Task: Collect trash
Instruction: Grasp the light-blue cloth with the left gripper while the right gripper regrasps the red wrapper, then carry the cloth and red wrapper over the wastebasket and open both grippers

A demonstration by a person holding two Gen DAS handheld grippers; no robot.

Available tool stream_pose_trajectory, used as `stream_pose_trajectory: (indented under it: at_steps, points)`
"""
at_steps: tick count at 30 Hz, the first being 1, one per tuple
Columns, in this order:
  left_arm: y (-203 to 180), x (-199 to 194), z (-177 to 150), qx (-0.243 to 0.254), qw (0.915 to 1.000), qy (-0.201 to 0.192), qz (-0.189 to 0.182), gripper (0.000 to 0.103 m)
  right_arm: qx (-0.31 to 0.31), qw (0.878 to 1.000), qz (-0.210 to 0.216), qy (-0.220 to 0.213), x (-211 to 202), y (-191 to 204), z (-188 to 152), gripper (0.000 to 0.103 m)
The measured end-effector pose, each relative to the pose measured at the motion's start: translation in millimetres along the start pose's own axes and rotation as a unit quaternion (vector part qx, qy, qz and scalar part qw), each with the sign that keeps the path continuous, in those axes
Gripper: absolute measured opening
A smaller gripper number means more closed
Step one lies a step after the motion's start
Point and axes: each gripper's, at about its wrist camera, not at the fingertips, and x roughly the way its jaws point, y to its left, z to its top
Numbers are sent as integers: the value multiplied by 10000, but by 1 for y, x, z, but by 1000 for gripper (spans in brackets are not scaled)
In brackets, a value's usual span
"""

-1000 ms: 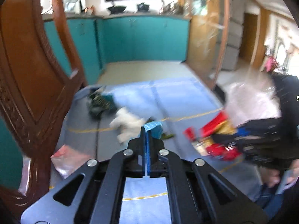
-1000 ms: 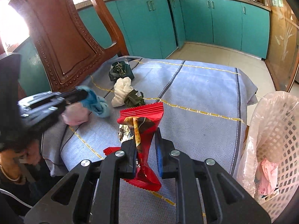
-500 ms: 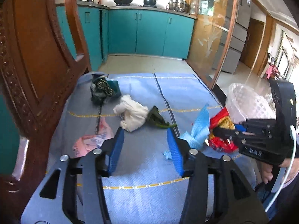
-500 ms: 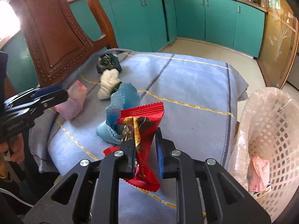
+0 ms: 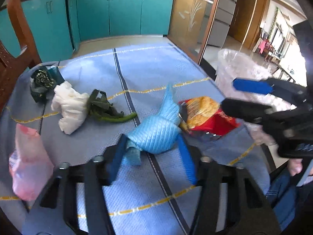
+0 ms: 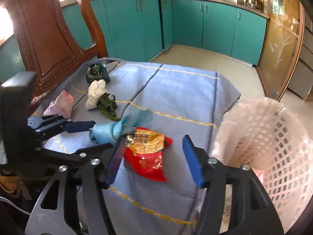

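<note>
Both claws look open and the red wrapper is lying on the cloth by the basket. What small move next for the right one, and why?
Probably close the right claw on the red snack wrapper. It lies loose on the blue cloth between the open fingers, and the lined white basket stands just to the right.

A pale blue cloth, crossed by dark stripes and dashed yellow lines, is seen. A light blue quilted rag is shown beside a red and yellow wrapper. A white wad, dark green leaves, a pink bag, a pale pink lattice basket and teal cabinets are picked out.
</note>
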Motion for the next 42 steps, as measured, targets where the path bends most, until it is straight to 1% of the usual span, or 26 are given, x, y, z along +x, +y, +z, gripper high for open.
stream_pose_trajectory:
  at_steps: [2,3,4,6,8,11,15,18,19,20,22,24,25,28,31,34,36,38,40,42]
  points:
    - [3,-2,-1,-109,9999,-32,-43,44,29,10000,72,44,4,-3,-2,65]
    - [4,-4,-2,-142,9999,-33,-40,40,14,9999,106,88,6,-3,-3,65]
    - [4,-8,-4,-147,9999,-43,38,36,-40,9998,148,152,11,0,-4,65]
    - [3,-18,-6,-38,9994,-136,315,36,-182,9994,175,222,16,9,-6,65]
    - [3,-31,-9,32,9983,-285,513,35,-401,9987,155,275,23,19,-8,65]
    - [7,-49,-10,58,9970,-410,653,35,-510,9980,153,334,33,28,-9,65]
    - [17,-60,-14,-69,9972,-340,655,35,-459,9982,246,300,43,31,-6,65]
    - [22,-61,-16,-173,9980,-305,523,35,-333,9979,512,215,43,32,-3,65]
    - [21,-61,-16,-190,9982,-298,487,35,-262,9971,678,217,43,33,-2,63]
    - [21,-61,-17,-201,9983,-288,471,35,-258,9967,729,230,43,35,-2,53]
    - [18,-61,-19,-179,9981,-287,509,35,-353,9968,673,265,43,40,-2,44]
    - [17,-61,-22,-188,9981,-277,516,35,-462,9972,558,207,42,45,-2,44]
    - [17,-61,-22,-209,9981,-266,519,35,-502,9972,523,190,41,47,-2,44]
    - [21,-58,-24,-335,9979,-208,520,35,-734,9960,493,146,38,56,-4,66]
    - [24,-55,-25,-432,9978,-178,473,35,-920,9944,466,237,43,61,-6,66]
    - [22,-52,-27,-456,9980,-136,424,35,-961,9940,314,416,57,62,-8,66]
    - [21,-50,-27,-447,9980,-124,421,35,-934,9941,294,473,61,60,-8,66]
    - [20,-50,-28,-431,9980,-126,444,36,-827,9949,313,478,63,56,-7,53]
    - [19,-52,-28,-413,9978,-152,501,35,-750,9955,325,483,62,52,-5,45]
    - [20,-56,-27,-403,9972,-207,593,36,-691,9959,346,480,60,50,-5,41]
